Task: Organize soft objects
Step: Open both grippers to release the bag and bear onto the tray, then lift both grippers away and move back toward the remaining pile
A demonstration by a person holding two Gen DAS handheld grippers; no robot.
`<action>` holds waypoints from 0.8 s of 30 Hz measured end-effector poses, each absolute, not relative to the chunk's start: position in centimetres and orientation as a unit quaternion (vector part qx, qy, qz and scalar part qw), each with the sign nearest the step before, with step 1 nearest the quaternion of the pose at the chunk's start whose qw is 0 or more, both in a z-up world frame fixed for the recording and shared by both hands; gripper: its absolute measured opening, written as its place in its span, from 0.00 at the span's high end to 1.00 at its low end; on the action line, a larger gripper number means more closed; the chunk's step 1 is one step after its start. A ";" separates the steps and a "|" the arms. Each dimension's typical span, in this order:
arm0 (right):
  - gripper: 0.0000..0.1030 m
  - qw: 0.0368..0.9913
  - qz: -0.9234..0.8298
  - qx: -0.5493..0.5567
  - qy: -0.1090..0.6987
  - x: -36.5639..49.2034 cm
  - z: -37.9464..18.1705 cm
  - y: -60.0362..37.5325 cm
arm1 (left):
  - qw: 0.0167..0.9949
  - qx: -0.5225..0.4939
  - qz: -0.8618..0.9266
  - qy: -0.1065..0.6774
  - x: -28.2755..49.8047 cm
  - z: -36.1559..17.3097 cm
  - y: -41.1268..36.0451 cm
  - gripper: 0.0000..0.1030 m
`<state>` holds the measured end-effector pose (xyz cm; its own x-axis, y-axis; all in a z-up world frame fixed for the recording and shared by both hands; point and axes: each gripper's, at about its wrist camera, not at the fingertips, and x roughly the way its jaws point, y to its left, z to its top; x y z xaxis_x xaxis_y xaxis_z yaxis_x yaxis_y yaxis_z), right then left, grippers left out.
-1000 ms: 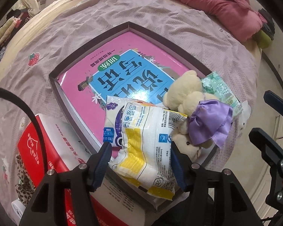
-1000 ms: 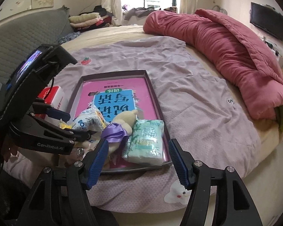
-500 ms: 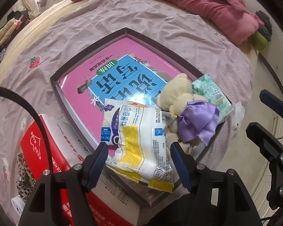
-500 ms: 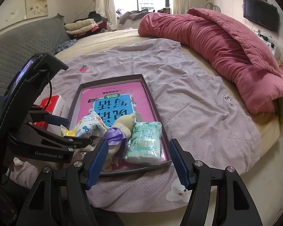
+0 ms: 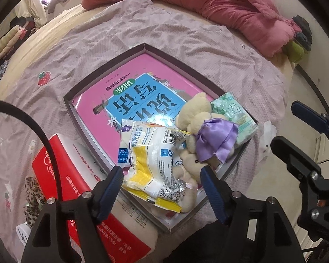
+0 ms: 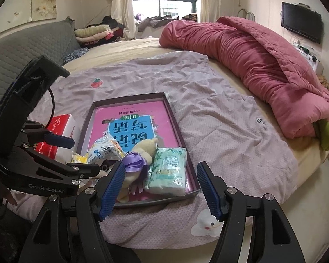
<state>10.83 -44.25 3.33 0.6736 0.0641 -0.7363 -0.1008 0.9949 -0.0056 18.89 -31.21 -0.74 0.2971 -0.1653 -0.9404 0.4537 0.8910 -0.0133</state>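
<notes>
While a rumpled lilac bedspread (image 6: 219, 114) covers the bed, a shallow dark-rimmed cardboard tray (image 5: 111, 70) lined with a pink and blue printed sheet is carried near the cover's front edge. A red and white tissue box (image 5: 61, 175) is seen just beside the tray's left rim. At the tray's near end a cream plush bear with a purple satin bow (image 5: 197, 118) is laid, touched on one side by a crinkled white and yellow snack bag (image 5: 153, 160) and on the other by a mint-green tissue pack (image 6: 168, 171). The left gripper (image 5: 161, 180) is held above the snack bag, its jaws opening and the bag released. The right gripper (image 6: 160, 188) is held spread and empty.
</notes>
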 end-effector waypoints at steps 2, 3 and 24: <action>0.33 0.915 0.044 -0.025 0.400 10.7 3.4 -44.1 | 0.797 0.123 -0.198 0.557 18.7 -0.3 -31.0 0.29; 0.33 0.915 0.044 -0.027 0.400 10.7 3.5 -44.0 | 0.798 0.120 -0.200 0.555 18.6 -0.1 -30.9 0.29; 0.27 0.932 0.046 -0.048 0.357 9.8 7.6 -40.3 | 0.850 0.068 -0.182 0.490 15.0 6.9 -24.5 0.29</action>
